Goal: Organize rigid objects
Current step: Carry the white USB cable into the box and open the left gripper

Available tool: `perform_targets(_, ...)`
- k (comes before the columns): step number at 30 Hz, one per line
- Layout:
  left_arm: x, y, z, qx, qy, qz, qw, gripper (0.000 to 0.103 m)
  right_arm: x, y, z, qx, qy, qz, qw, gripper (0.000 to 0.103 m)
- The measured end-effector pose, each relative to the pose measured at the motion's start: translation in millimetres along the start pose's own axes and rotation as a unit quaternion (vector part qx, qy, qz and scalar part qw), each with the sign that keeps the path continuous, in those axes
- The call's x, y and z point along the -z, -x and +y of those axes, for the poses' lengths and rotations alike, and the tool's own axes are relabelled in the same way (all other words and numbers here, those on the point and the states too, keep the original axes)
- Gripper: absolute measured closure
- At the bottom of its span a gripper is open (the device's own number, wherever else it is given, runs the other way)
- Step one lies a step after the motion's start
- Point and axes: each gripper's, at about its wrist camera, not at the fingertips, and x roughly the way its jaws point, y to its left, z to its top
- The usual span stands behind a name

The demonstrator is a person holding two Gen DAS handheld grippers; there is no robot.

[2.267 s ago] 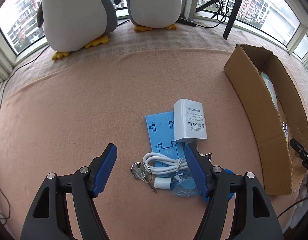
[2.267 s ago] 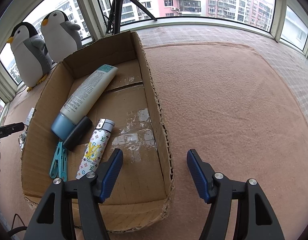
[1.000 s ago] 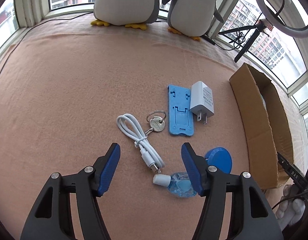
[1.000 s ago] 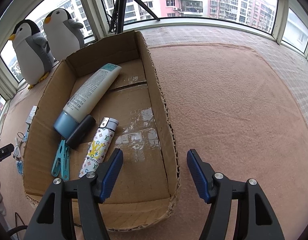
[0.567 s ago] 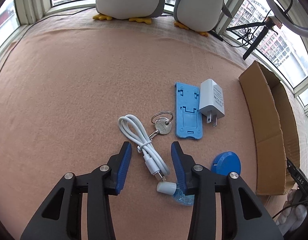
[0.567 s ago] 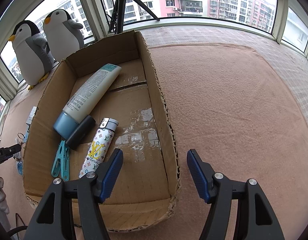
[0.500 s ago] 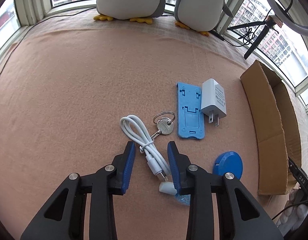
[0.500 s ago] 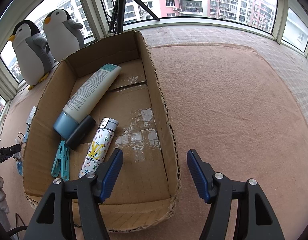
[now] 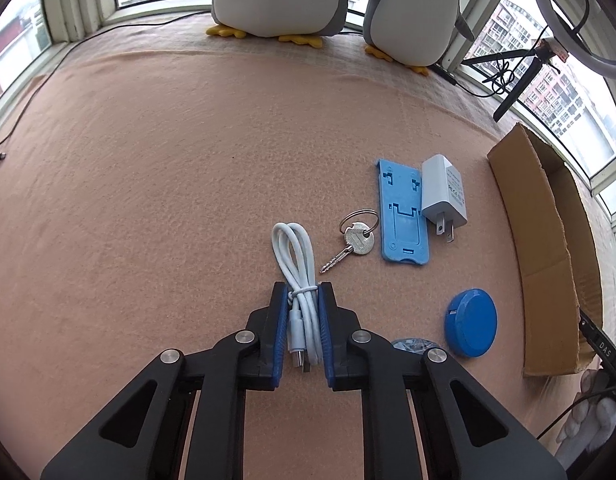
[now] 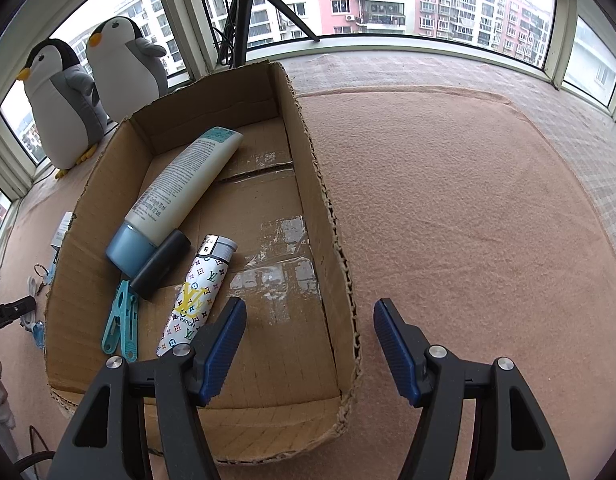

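Soft window daylight, fisheye-warped edges

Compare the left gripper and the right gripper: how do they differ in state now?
The left gripper is shut on the white cable; the right gripper is open and holds nothing. The left is over the blanket, the right over the cardboard box wall. Both have blue pads.
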Motion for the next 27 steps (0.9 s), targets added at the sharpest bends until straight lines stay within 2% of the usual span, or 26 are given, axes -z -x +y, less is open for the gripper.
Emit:
perform_targets(13,4.4,18.2,-0.9,-0.016,-0.016,-0.022,0.9995,0.09,0.4,-0.4,-0.4,0.001,0.001,0.0,1.0,0.041)
perform_targets(27,-5.0,55.7,-54.2,0.014,-0.073,-0.069,0.9949,0.09,0.5,-0.3,0.2,0.002,0.001,0.0,1.0,0.041)
